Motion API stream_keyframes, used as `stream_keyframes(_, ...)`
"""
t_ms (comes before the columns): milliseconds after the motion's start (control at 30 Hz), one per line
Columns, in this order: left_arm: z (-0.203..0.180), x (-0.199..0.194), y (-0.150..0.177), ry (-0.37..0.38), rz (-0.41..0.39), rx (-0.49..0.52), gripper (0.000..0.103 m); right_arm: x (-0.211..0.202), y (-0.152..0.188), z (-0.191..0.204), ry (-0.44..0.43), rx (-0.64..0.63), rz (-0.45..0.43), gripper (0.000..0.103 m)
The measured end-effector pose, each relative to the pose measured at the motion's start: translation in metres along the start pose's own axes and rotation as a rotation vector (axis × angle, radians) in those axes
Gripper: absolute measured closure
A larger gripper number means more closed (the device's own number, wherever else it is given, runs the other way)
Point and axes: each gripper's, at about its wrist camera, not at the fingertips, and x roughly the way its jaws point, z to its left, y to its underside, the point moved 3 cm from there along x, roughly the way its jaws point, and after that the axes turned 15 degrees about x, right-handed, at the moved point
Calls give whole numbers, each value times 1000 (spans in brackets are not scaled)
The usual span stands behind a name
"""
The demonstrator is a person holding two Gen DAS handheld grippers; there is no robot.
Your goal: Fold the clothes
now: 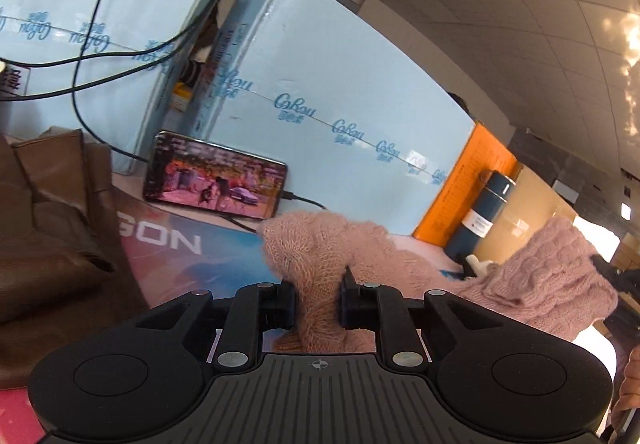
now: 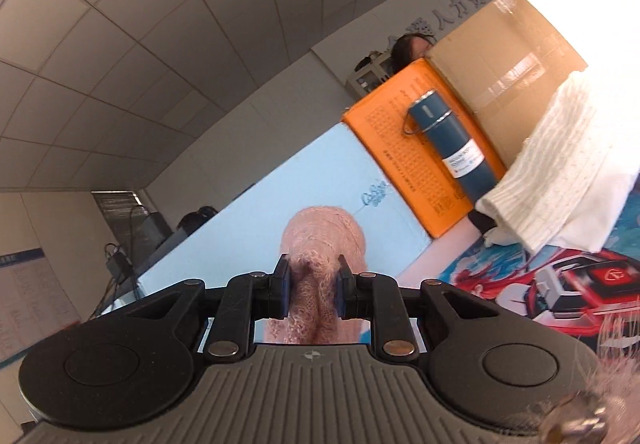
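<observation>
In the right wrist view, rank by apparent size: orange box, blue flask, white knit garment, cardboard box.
1. cardboard box
2. and 3. white knit garment and orange box: too alike to rank, and the flask hides part of the orange box
4. blue flask

The garment lies nearer the camera, which inflates it.

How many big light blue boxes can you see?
2. One light blue box stands at the back left, another light blue box beside it behind the phone. More may be hidden.

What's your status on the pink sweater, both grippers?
Left gripper shut on pink sweater. Right gripper shut on it too, fabric bunched, lifted. Phone and blue flask on the table behind.
</observation>
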Motion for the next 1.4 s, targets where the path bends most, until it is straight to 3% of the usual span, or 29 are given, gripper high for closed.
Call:
stream_keyframes(233, 13, 7, 13, -48, 82, -43, 82, 6, 4, -71, 371, -74, 56, 84)
stream_keyframes(300, 16, 9, 15, -52, 85, -57, 82, 3, 2, -73, 409, -101, 35, 75)
stream_keyframes(333, 17, 10, 16, -55, 87, -64, 82, 1, 3, -69, 412, -137, 18, 69)
stream_keyframes(400, 18, 10, 17, -55, 87, -71, 82, 0, 8, -59, 377, -198, 13, 38)
stream_keyframes(467, 18, 10, 18, -56, 89, -72, 81, 11, 21, -43, 302, -275, 94, 22)
stream_keyframes(633, 19, 11, 19, -51, 93, -87, 78, 54, 73, -14, 206, -381, 411, 13)
stream_keyframes(733, 19, 13, 20, -53, 103, -94, 73, 76, 100, -6, 256, -473, 481, 6)
stream_keyframes(833, 19, 16, 22, -40, 117, -102, 70, 89, 110, -9, 309, -528, 481, 6)
stream_keyframes(900, 17, 18, 23, -35, 128, -99, 70, 91, 108, -11, 324, -519, 462, 9)
stream_keyframes(933, 17, 19, 23, -29, 129, -99, 70, 89, 106, -12, 330, -512, 448, 20)
stream_keyframes(1000, 16, 19, 24, -18, 126, -104, 70, 87, 95, -18, 361, -488, 406, 56)
stream_keyframes(1100, 15, 20, 25, 5, 106, -122, 70, 85, 77, -29, 359, -411, 367, 83)
stream_keyframes(1200, 8, 21, 24, 21, 95, -95, 73, 86, 63, -34, 316, -343, 333, 90)
stream_keyframes(1233, 6, 21, 23, 26, 87, -84, 82, 87, 58, -34, 300, -325, 312, 90)
stream_keyframes(1300, 5, 17, 21, 29, 57, -78, 83, 90, 44, -33, 268, -272, 265, 91)
stream_keyframes(1400, 17, 7, 17, -21, 8, -120, 84, 86, 14, -28, 210, -202, 158, 91)
